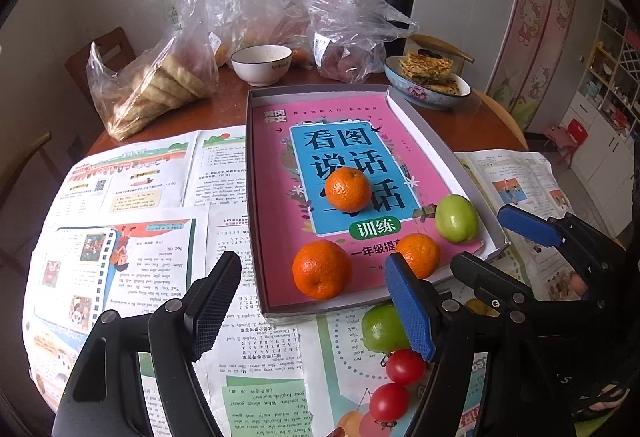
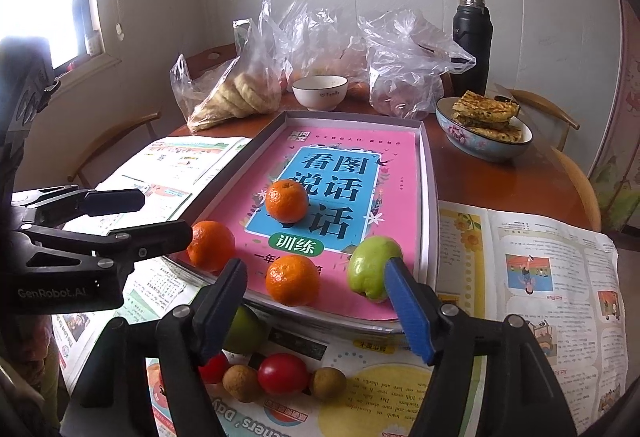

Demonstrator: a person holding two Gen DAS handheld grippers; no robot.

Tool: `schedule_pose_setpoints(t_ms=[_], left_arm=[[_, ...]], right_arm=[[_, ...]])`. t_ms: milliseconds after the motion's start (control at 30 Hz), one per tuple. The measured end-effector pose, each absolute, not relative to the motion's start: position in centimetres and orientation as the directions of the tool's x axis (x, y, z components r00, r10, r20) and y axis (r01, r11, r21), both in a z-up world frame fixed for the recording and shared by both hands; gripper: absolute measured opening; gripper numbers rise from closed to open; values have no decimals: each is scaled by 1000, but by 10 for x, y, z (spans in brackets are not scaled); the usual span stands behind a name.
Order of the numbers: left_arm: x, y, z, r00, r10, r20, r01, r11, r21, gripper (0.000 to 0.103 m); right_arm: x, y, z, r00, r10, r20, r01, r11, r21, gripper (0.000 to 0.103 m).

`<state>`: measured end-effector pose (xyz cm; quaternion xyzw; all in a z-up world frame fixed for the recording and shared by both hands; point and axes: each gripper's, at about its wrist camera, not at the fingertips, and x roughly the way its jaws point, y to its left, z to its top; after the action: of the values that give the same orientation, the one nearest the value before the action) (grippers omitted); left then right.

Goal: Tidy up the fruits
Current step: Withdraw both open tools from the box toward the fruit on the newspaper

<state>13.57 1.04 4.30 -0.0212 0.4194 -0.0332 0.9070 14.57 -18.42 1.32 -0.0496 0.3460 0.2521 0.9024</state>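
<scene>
Three oranges [image 2: 211, 245] [image 2: 287, 200] [image 2: 292, 280] and one green fruit [image 2: 374, 267] lie in the shallow box [image 2: 427, 197], toward its six o'clock edge; left gripper [image 1: 314, 311] and right gripper [image 2: 320, 307] both spread, pinching nothing; second green fruit [image 2: 245, 331] and tomatoes [image 2: 283, 374] rest on newspaper [image 2: 532, 257]

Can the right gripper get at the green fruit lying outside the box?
Probably yes: the green fruit lies on the newspaper just below the open right gripper, nothing covering it; cherry tomatoes crowd beside it.

Orange mandarins [image 2: 286, 203], green apple [image 2: 374, 266], pink-and-blue book [image 2: 340, 173], red tomatoes [image 2: 283, 374], floral-patterned bowl [image 2: 476, 146]
</scene>
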Motion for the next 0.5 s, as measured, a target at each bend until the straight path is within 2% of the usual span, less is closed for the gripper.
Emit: schedule_pose_setpoints(t_ms=[500], left_arm=[[124,9,46,654,-80,-753,53,997,-60,76]], right_arm=[[136,-188,20,649,415,-638,-482,873,76,75]])
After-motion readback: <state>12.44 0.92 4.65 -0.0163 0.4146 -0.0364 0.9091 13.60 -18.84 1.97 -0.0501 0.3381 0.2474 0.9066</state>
